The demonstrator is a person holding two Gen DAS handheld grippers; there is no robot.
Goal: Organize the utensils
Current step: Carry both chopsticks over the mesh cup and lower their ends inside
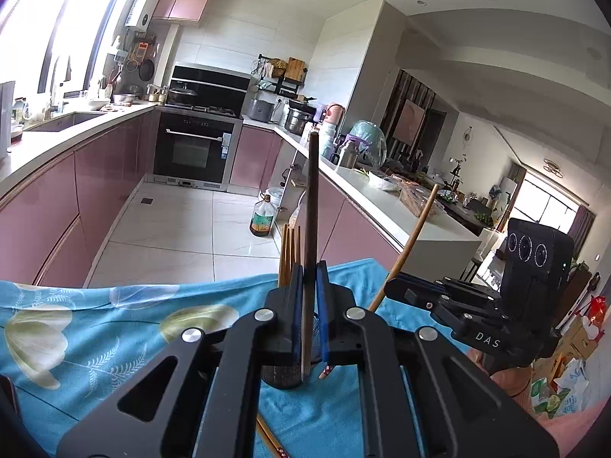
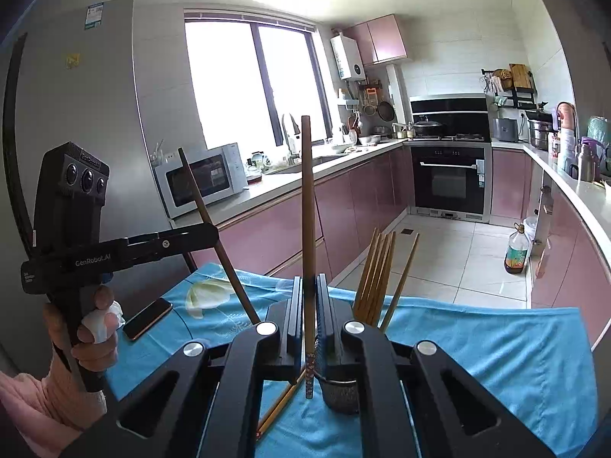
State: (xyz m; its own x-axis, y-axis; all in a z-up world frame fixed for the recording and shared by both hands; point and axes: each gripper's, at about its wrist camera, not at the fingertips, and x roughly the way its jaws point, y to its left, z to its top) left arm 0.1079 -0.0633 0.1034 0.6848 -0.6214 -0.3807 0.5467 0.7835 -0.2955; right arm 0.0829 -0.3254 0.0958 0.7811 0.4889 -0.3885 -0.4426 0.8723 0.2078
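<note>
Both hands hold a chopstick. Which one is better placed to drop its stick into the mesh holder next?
Probably left. The left tool grips its dark chopstick with the lower end lined up with the holder. The right tool holds its lighter chopstick just beside the holder.

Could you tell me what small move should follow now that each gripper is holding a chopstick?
Probably carry them over the mesh holder and lower them in. The left gripper pinches a dark chopstick, the right gripper a lighter chopstick, while other chopsticks already stand in the holder.
</note>
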